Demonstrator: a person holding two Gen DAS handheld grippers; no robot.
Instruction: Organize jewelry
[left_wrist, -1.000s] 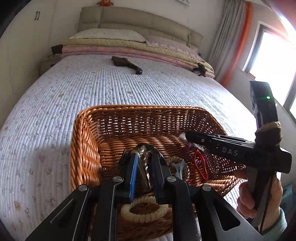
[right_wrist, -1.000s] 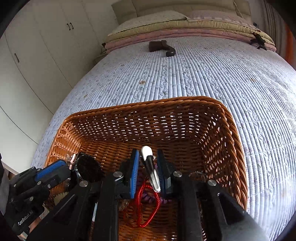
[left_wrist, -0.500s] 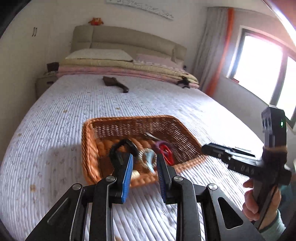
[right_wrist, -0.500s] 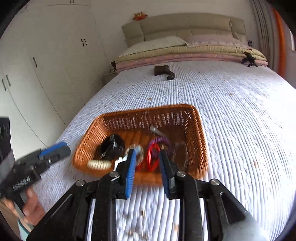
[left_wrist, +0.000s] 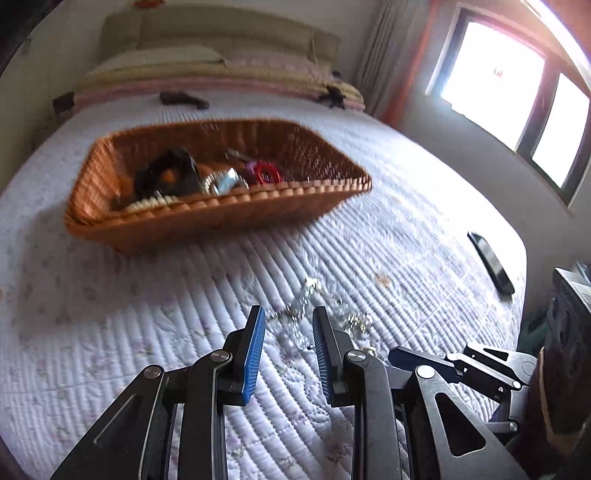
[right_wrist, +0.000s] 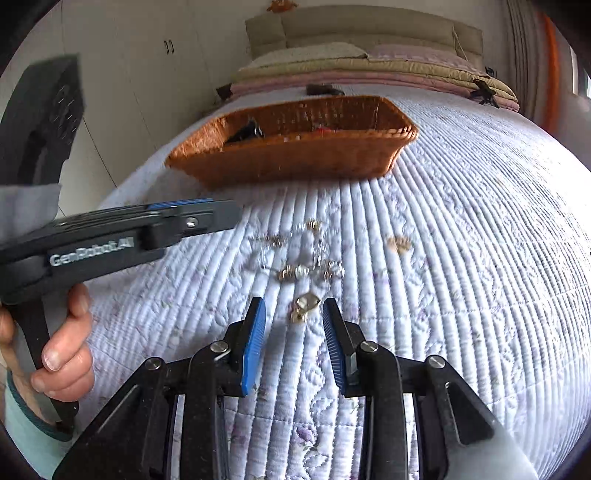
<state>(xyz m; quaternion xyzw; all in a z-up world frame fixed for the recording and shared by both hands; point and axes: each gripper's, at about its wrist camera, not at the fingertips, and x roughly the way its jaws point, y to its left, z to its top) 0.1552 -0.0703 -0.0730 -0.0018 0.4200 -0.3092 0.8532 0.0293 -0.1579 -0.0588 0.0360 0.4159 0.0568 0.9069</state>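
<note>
A brown wicker basket (left_wrist: 207, 221) (right_wrist: 295, 158) sits on the quilted bed and holds a black piece (left_wrist: 166, 173), a silvery piece (left_wrist: 225, 181), a red ring (left_wrist: 266, 173) and a cream bead bracelet (left_wrist: 147, 203). Small gold and silver jewelry (left_wrist: 321, 310) (right_wrist: 299, 258) lies scattered on the quilt in front of it. My left gripper (left_wrist: 288, 310) (right_wrist: 221, 214) hovers open just short of that scatter, nothing between its pads. My right gripper (right_wrist: 293, 302) (left_wrist: 402, 358) is open too, with a small gold piece (right_wrist: 304, 306) lying on the quilt between its fingertips, untouched.
A dark phone (left_wrist: 491, 262) lies near the bed's right edge. A hand (right_wrist: 62, 343) holds the left gripper's handle. Folded bedding and pillows (right_wrist: 369, 62) are stacked at the headboard, with a dark object (left_wrist: 181, 99) on the quilt behind the basket. A window (left_wrist: 498, 85) is at the right.
Both grippers were shut on items inside the basket; they have let go, opened and pulled back over the near quilt to the loose jewelry. The basket now sits farther off.
</note>
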